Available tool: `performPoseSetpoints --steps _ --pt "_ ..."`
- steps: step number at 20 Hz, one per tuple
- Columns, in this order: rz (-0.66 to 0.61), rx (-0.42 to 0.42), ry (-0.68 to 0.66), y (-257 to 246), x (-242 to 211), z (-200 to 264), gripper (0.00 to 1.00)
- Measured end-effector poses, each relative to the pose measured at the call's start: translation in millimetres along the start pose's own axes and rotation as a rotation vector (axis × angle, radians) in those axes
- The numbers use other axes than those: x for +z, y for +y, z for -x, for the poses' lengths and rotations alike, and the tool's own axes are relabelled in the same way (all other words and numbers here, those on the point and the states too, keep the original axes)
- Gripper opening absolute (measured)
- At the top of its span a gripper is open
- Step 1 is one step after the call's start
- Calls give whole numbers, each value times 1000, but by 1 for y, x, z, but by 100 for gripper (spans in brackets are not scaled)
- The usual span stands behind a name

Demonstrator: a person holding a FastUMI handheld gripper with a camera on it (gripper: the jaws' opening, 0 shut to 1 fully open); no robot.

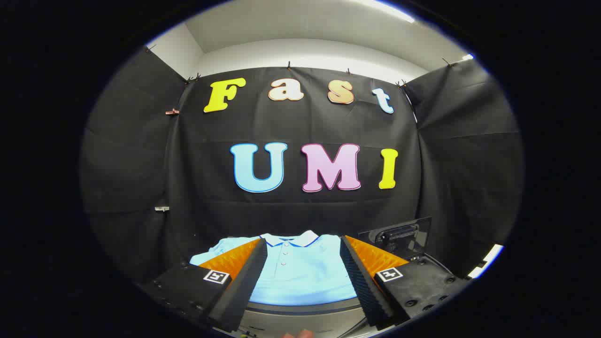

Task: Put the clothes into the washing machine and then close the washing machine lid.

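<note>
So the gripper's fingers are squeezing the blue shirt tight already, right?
Not quite. In the gripper view the gripper is open, its fingers spread apart, with the blue shirt lying flat between and just beyond them, unsqueezed.

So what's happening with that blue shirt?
A person is holding a gripper out over a light blue polo shirt that lies flat, buttons up, on a grey surface. The gripper's fingers are wide open, one on each side of the shirt, and they are not touching it yet. Off to the right stands a dark raised lid, probably the washing machine's. So the shirt has not been picked up yet.
</note>
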State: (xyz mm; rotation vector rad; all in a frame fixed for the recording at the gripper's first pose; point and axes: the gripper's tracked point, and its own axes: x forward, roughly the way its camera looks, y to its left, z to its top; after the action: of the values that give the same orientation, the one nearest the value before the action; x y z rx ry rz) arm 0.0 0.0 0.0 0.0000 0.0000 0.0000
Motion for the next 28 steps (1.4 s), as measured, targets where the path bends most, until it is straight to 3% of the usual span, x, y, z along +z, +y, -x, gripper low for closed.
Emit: performPoseSetpoints --steps 17,28 --pt "-1 35 13 10 -4 -6 97" --pt "44 27 64 22 -21 -50 97"
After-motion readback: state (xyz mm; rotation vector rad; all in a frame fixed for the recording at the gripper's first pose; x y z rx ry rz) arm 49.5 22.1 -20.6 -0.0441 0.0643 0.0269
